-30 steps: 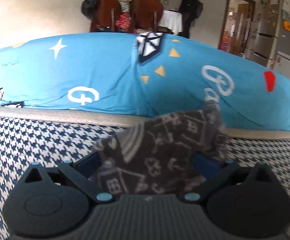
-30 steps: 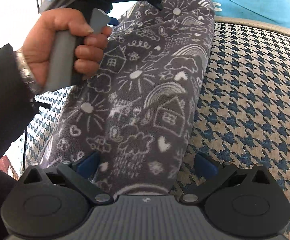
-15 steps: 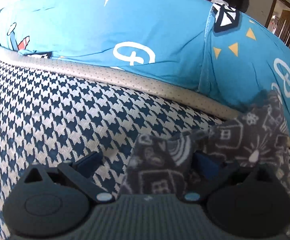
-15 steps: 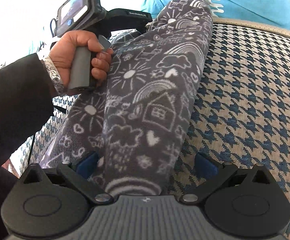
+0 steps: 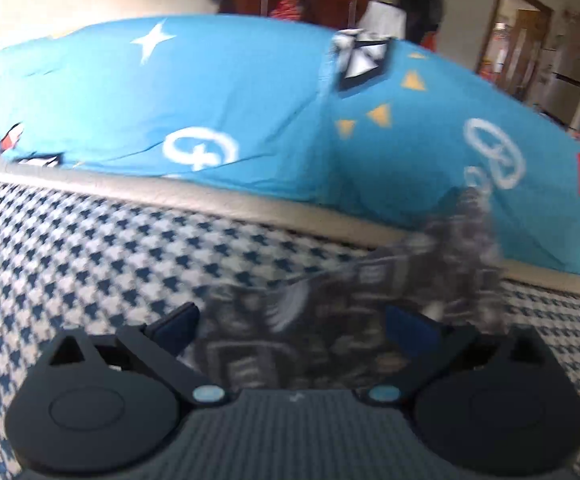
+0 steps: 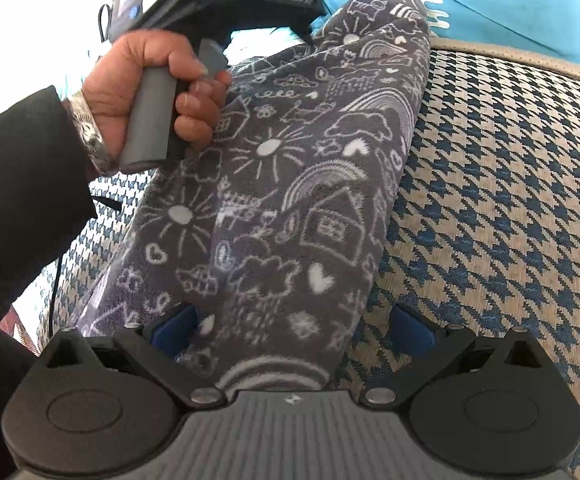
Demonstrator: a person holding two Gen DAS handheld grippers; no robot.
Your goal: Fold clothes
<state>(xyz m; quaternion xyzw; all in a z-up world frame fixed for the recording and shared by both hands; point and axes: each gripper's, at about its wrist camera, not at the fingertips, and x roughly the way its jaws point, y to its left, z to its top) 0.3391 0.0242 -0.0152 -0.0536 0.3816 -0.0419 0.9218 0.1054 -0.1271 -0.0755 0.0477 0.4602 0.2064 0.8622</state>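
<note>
The left gripper [image 5: 290,320] has its two blue fingers [image 5: 176,322] spread wide. The grey fleece garment [image 5: 329,320] with white drawings bunches up between them, and its far corner trails off up and to the right, toward the blue printed cushion [image 5: 210,100]. The picture is blurry here, so it is hard to tell if the fingers touch the cloth. In the right wrist view, the person's left hand [image 6: 146,92] holds the grey handle of that gripper, tipped a little, at the far end of the garment.

The garment [image 6: 290,184] lies as a long strip on the checked sofa seat [image 6: 497,200]. Its long side runs from the right gripper [image 6: 290,328] straight away to the left one, so each gripper is at one end. The right gripper's fingers [image 6: 409,330] are spread wide too. The near end of the cloth sits between them, closer to the left finger, with bare seat by the right finger. Nothing is pinched there.
</note>
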